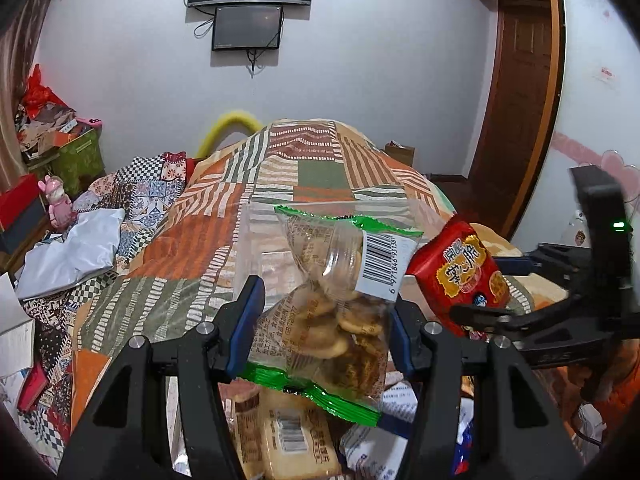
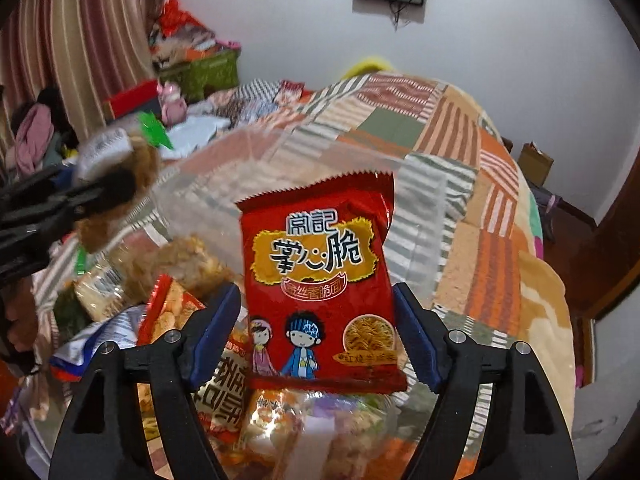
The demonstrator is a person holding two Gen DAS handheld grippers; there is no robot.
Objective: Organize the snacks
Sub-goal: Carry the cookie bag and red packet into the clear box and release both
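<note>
Two snack packets are in the air at this moment, one in each tongs. The clear cookie bag with green sealed ends sits between the blue pads of the left tongs, which pinch it at the lower half, where the round cookies are gathered. I judge it light but fragile: the film is soft and crinkly, it bends over at the barcode part, and a hard squeeze could break the cookies. A hold on the flat sealed edge would be safer, though the smooth film may slip there. The red noodle packet is pinched by the right tongs at its two side edges near the bottom, and it stands upright. It looks puffed with air and very light, with brittle dry noodles inside, so I think a mild pressure on the edges or on the zigzag seam is enough. Both packets hang above a transparent container, whose thin walls are hard to see; it seems to be the place where the snacks should go. Below the tongs lies a heap of other snacks, touching and overlapping each other. All of this rests on a bed with a patchwork blanket, which is a soft and uneven support.
</note>
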